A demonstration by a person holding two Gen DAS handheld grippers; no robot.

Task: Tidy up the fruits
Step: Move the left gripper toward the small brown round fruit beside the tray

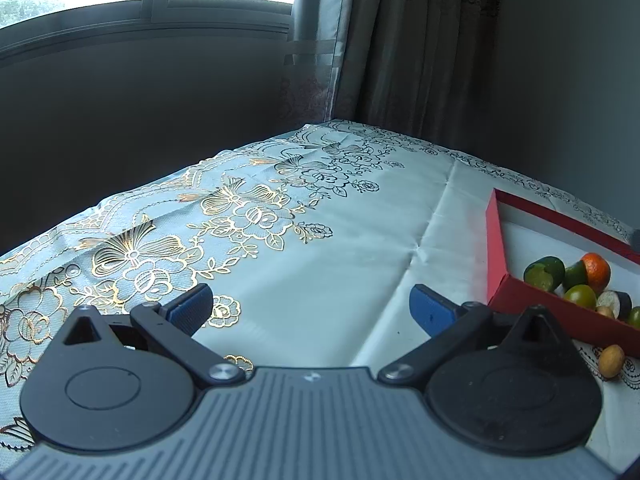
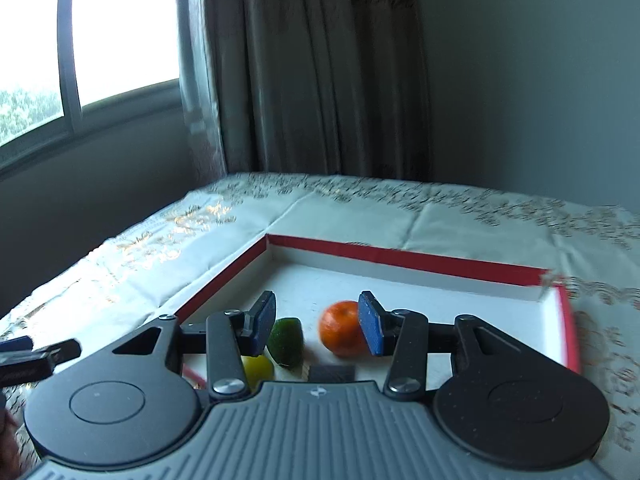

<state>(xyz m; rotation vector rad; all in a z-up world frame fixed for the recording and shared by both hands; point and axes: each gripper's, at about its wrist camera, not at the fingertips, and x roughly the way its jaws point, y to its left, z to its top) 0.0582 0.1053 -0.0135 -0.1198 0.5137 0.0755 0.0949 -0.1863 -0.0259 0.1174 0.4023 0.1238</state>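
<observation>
A shallow red box (image 2: 400,258) with a white floor lies on the table and holds several small fruits: an orange one (image 2: 340,334), a dark green one (image 2: 286,342) and a yellow-green one (image 2: 258,370). My right gripper (image 2: 318,328) is open above the box's near part, empty, with the orange fruit just left of its right finger. My left gripper (image 1: 310,308) is open and empty over bare cloth, left of the box (image 1: 494,248). In the left wrist view the box holds green fruits (image 1: 544,273) and the orange one (image 1: 596,270). A small tan fruit (image 1: 611,361) lies outside the box.
The table wears a pale cloth (image 1: 320,248) with gold and black flowers. Behind it are a curtain (image 2: 320,72), a window (image 2: 80,32) and a grey wall. My left gripper's finger shows at the left edge of the right wrist view (image 2: 40,354).
</observation>
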